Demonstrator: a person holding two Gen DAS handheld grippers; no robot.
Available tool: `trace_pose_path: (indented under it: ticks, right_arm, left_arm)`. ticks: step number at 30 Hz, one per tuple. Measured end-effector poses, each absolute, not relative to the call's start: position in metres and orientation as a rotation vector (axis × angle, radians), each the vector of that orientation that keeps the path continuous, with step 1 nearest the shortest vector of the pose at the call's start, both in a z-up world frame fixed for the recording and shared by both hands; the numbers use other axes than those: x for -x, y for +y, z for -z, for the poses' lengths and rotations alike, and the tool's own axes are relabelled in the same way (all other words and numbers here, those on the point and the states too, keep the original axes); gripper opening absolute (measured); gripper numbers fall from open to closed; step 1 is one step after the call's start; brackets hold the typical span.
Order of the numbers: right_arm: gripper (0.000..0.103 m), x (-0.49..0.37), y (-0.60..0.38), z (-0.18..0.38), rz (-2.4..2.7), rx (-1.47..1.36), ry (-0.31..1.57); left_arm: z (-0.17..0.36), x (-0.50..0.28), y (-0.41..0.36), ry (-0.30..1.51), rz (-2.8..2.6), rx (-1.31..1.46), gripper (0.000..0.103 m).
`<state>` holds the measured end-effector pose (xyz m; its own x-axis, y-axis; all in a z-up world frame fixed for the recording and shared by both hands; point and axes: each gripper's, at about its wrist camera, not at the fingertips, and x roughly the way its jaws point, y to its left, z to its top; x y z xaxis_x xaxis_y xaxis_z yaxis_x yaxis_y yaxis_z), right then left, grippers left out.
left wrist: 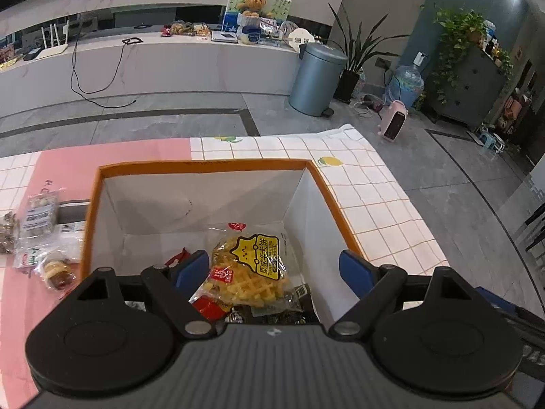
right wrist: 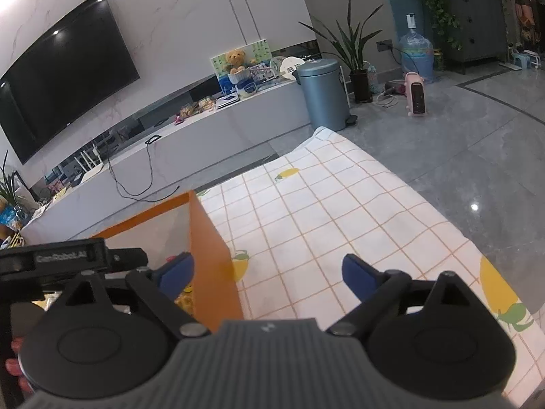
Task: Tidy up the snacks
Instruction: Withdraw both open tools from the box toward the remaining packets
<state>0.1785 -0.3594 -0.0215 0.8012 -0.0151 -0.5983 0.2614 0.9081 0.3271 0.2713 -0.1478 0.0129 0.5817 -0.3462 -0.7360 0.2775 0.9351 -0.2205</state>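
**Both grippers spread wide at the orange box**

The left gripper [left wrist: 274, 267] hangs over the orange box [left wrist: 211, 164], its blue fingers [left wrist: 190, 266] released and wide apart, gripping nothing. Between them, down in the box, lies the yellow waffle-biscuit packet [left wrist: 253, 267], resting on a red packet [left wrist: 213, 301] and darker wrappers at the bottom. The box's white inner walls are otherwise bare.

The right gripper [right wrist: 269, 272] sits just beside the box's right wall [right wrist: 211, 255], over the checked tablecloth [right wrist: 340, 211]; its fingers [right wrist: 357, 274] are also spread and hold nothing.

Left of the box, on the pink part of the cloth, several small snack packets [left wrist: 39, 216] lie loose, close together and near the box's outer wall.
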Motion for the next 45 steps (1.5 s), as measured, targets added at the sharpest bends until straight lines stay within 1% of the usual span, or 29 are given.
trace_pose_path:
  ticks: [9, 12, 20, 28, 31, 32, 35, 36, 39, 44, 45]
  right_arm:
    - [0.094, -0.168, -0.319, -0.002, 0.119, -0.319, 0.614]
    - [0.094, -0.165, -0.304, -0.007, 0.099, -0.297, 0.610]
    - [0.094, -0.160, -0.261, -0.014, -0.071, -0.446, 0.608]
    - [0.094, -0.158, -0.187, -0.026, -0.169, -0.414, 0.580]
    - [0.089, -0.156, -0.161, -0.030, -0.208, -0.374, 0.570]
    - [0.086, -0.156, -0.153, -0.031, -0.220, -0.356, 0.565]
    - [0.083, -0.156, -0.135, -0.032, -0.242, -0.314, 0.560]
    - [0.080, -0.156, -0.130, -0.032, -0.246, -0.302, 0.560]
    - [0.078, -0.156, -0.117, -0.032, -0.248, -0.269, 0.551]
    - [0.077, -0.152, -0.092, -0.023, -0.185, -0.212, 0.469]
    - [0.075, -0.151, -0.084, -0.020, -0.187, -0.196, 0.458]
  left_arm:
    - [-0.043, -0.230, -0.115, 0.787, 0.295, 0.067, 0.101]
    - [-0.049, -0.216, -0.098, 0.793, 0.285, 0.097, 0.101]
    - [-0.066, -0.180, -0.035, 0.748, 0.235, 0.127, 0.101]
    - [-0.066, -0.158, 0.035, 0.737, 0.153, 0.147, 0.101]
    - [-0.064, -0.155, 0.058, 0.741, 0.124, 0.151, 0.101]
    - [-0.062, -0.155, 0.066, 0.741, 0.117, 0.154, 0.101]
    - [-0.056, -0.155, 0.092, 0.739, 0.093, 0.179, 0.101]
    - [-0.054, -0.156, 0.101, 0.738, 0.084, 0.191, 0.101]
    - [-0.043, -0.157, 0.124, 0.726, 0.061, 0.202, 0.101]
    - [-0.012, -0.156, 0.139, 0.697, 0.100, 0.158, 0.101]
    - [-0.005, -0.159, 0.142, 0.700, 0.103, 0.168, 0.101]
